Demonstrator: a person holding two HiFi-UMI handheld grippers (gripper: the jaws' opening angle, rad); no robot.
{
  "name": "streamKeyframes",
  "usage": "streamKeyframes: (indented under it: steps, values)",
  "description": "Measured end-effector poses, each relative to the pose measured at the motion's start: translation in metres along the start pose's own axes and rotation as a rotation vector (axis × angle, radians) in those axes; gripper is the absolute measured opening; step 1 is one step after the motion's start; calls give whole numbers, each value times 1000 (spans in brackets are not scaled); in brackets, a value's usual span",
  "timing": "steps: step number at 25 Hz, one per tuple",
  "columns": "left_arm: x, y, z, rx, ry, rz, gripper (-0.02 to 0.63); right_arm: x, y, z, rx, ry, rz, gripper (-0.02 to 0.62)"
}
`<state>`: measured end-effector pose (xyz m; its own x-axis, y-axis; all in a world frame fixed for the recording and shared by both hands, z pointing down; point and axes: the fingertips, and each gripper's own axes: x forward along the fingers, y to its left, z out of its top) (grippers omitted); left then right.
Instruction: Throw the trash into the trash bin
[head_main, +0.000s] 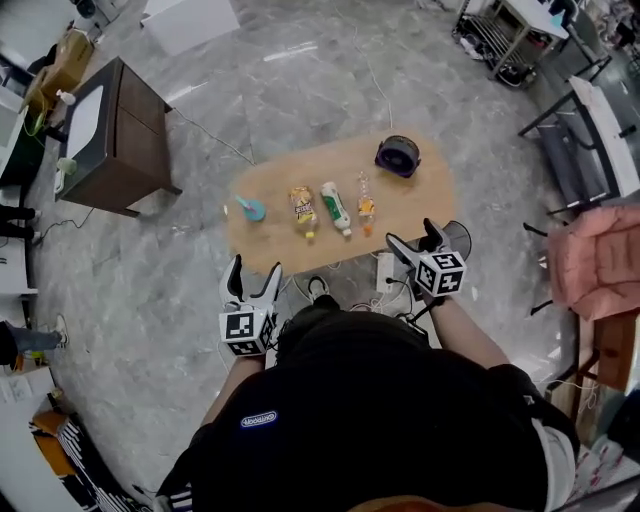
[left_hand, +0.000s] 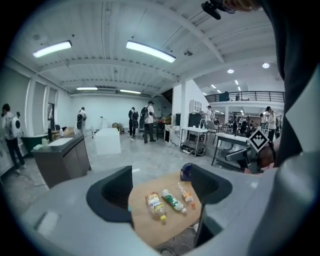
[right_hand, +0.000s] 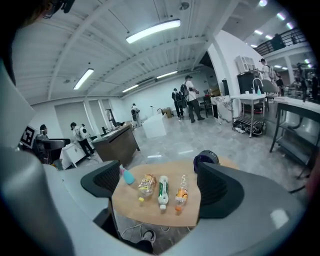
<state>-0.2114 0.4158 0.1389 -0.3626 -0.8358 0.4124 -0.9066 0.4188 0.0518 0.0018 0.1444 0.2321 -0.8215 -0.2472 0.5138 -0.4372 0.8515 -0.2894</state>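
Note:
Three plastic bottles lie side by side on a low wooden table (head_main: 420, 195): a yellow-labelled one (head_main: 303, 211), a green-labelled one (head_main: 336, 208) and an orange-labelled one (head_main: 366, 205). A small blue bottle (head_main: 249, 208) sits at their left. A dark purple trash bin (head_main: 398, 156) stands at the table's far right. My left gripper (head_main: 252, 275) hovers open off the near left edge. At the near right edge my right gripper (head_main: 413, 240) is open too. Both are short of the bottles, with nothing between their jaws. The right gripper view shows the bottles (right_hand: 163, 189) and the bin (right_hand: 205, 159) ahead.
A dark cabinet (head_main: 115, 135) stands to the far left. A white power strip (head_main: 385, 270) and cables lie on the floor by my feet. A pink cloth (head_main: 595, 255) and metal racks (head_main: 590, 130) are at the right. People (left_hand: 148, 116) stand far back.

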Motion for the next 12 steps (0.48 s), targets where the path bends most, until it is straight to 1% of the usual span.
streamKeyframes:
  steps: [3,7,9,10,12]
  values:
    - [11,27,-20,-66,65,-44,370,41,13,-1,2,42,-49,518]
    - [23,44,-53,-81,135,-120,367,80,25,-11,-13,100,-93,517]
    - [28,53,-67,-91,161,-132,365,95,25,-18,-29,128,-110,502]
    - [30,58,-72,-93,172,-130,364,102,23,-23,-37,143,-114,489]
    - [32,67,-79,-88,191,-118,362,115,16,-34,-45,175,-120,483]
